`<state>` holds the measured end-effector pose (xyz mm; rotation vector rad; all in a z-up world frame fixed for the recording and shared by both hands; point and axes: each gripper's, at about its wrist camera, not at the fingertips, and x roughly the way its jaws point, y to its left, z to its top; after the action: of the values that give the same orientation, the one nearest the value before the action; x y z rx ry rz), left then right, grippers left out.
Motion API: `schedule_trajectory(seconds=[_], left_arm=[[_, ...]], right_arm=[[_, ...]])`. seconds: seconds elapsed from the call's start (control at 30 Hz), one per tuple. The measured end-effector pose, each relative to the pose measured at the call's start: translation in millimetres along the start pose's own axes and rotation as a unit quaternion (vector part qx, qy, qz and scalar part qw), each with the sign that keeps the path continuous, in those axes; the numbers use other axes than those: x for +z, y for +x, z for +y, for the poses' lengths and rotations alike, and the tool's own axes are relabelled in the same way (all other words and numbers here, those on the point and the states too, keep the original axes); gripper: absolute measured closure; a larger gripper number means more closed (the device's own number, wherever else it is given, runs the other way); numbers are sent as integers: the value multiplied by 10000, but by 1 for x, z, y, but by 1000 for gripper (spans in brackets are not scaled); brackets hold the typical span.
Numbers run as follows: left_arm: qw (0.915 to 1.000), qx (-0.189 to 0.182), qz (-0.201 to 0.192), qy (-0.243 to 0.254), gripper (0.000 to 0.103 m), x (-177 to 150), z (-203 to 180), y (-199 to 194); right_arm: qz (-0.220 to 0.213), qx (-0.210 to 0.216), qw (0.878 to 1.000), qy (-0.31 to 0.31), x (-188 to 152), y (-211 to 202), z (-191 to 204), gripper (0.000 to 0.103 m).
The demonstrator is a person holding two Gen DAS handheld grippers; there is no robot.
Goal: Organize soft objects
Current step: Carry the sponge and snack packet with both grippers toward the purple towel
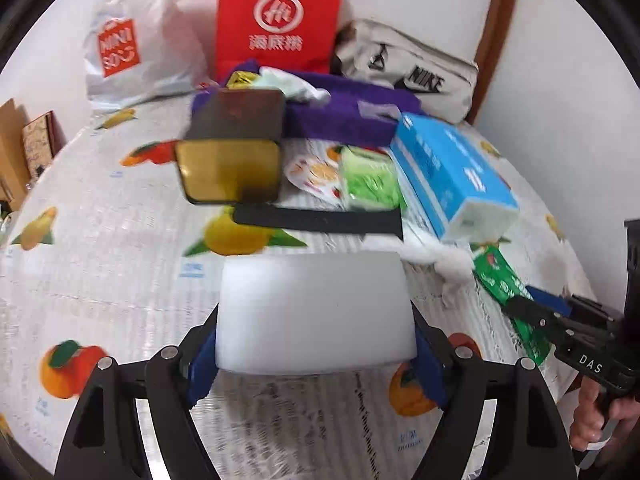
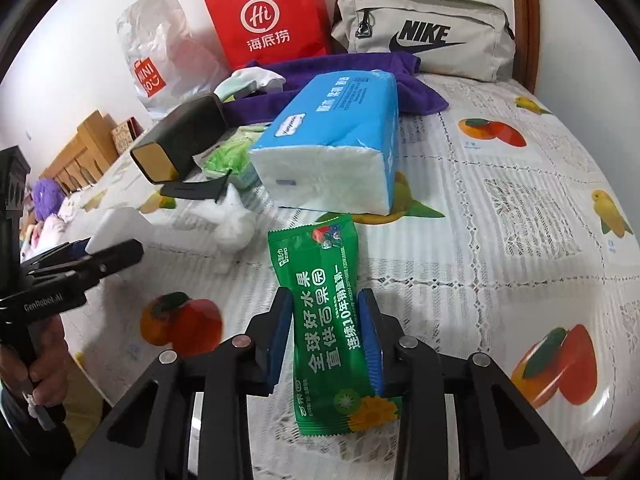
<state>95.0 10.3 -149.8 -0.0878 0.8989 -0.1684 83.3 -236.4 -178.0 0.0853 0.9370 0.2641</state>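
White and squashy, the foam block [image 1: 314,312] sits between the blue pads of the left gripper [image 1: 316,354], which is closed on its two sides and holds it above the fruit-print tablecloth [image 1: 100,272]. The right wrist view shows that block only as a small white corner [image 2: 116,228] past the tip of the left gripper [image 2: 102,256]. That view shows best what the right gripper [image 2: 326,334] has: its two blue pads press on the sides of a green packet [image 2: 330,320], which lies flat on the cloth and pokes out far in front of the pads. In the left wrist view the right gripper [image 1: 538,312] is only a dark shape at the right edge, with a bit of the green packet [image 1: 504,284] next to it. Both views show a blue pack of tissues [image 2: 340,140] behind the packet, a dark box with a yellow end [image 1: 232,148], a purple towel [image 1: 344,116], a fluffy white lump [image 2: 236,224], a red paper bag [image 2: 268,20], a white plastic bag [image 1: 132,40] and a grey Nike bag [image 2: 424,32] at the back by the wall. The cloth to the right of the packet is bare, with room to move. The left side near the block is bare too. The middle is crowded, and things there touch or lie just beside each other.
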Motion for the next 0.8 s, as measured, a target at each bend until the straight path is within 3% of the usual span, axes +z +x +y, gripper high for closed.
schedule_trajectory(seconds=[0.3, 0.53, 0.8], left_arm=[[9997, 90, -155, -141, 23, 21, 12, -33], [9987, 234, -453, -100, 22, 61, 12, -62], [9979, 159, -609, -136, 22, 95, 17, -77]], right_arm=[[-166, 121, 9995, -248, 23, -35, 20, 70], [-623, 310, 9964, -492, 51, -68, 28, 69], [-784, 434, 9945, -534, 87, -68, 21, 69]])
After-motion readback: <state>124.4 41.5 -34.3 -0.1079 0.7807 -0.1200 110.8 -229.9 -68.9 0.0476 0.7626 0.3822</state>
